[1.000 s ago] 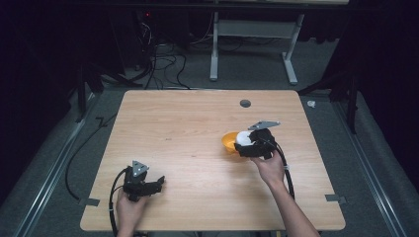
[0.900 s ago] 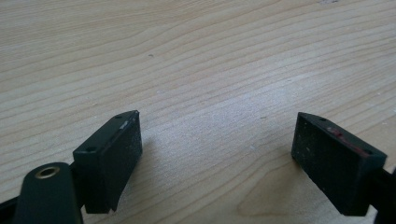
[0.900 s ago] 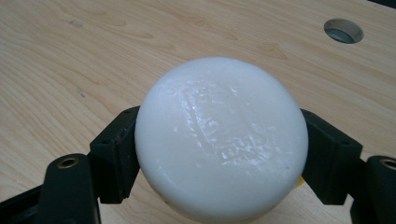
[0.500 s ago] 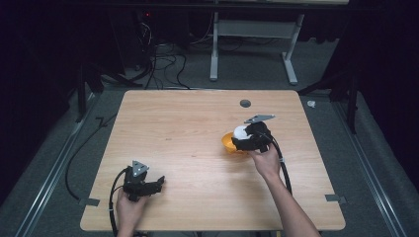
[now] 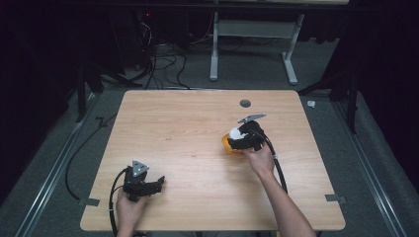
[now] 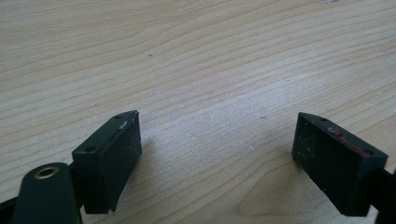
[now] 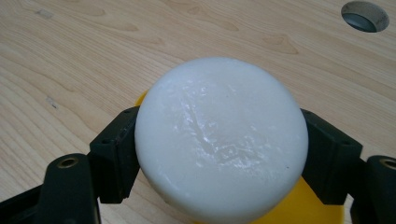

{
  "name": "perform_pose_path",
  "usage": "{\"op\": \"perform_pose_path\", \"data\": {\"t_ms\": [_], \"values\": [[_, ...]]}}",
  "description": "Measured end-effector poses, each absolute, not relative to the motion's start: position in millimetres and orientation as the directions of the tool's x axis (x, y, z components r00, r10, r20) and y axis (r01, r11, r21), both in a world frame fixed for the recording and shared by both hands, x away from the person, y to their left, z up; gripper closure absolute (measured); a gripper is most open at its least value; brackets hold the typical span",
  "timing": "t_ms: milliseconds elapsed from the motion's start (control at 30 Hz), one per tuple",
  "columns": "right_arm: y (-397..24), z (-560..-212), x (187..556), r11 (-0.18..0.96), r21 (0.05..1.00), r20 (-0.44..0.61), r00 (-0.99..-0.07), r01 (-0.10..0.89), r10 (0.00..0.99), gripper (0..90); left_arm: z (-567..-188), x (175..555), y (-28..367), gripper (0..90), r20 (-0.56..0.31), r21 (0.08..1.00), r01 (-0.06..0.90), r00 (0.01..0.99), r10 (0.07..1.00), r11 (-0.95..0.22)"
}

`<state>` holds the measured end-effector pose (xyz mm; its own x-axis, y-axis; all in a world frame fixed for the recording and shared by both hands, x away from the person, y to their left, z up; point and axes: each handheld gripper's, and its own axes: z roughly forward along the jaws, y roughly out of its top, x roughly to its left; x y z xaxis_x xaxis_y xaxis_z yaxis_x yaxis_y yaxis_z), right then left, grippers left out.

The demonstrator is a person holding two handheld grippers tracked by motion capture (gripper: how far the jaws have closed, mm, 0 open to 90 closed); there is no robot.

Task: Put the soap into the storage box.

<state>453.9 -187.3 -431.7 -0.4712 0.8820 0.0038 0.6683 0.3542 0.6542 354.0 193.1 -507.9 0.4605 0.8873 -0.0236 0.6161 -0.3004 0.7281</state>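
Your right gripper (image 5: 235, 139) shifted slightly right with white disc (image 7: 220, 140) clamped between jaws, over yellow piece (image 7: 310, 205), mostly hidden beneath. Your left gripper (image 6: 217, 163) low over table (image 5: 188, 123), jaws apart, empty.

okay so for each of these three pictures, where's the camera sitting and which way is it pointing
High view: above the person's side, looking forward and down on the table; both forearms, left tool, right tool.
Left gripper view: on the left tool, facing bare wood between open jaws.
Right gripper view: on the right tool, jaws clamping a white disc.
Shared: disc, high and right views.
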Motion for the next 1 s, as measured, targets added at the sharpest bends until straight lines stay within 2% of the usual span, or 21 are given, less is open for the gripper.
{"op": "perform_pose_path", "data": {"t_ms": [1000], "values": [[-188.0,-443.2,459.5,0.332,0.623,0.016,-0.436,0.708,0.9,25.0,-507.9,353.8,193.0,16.1,-0.023,0.728,0.616,0.46,0.888,-0.3]]}}
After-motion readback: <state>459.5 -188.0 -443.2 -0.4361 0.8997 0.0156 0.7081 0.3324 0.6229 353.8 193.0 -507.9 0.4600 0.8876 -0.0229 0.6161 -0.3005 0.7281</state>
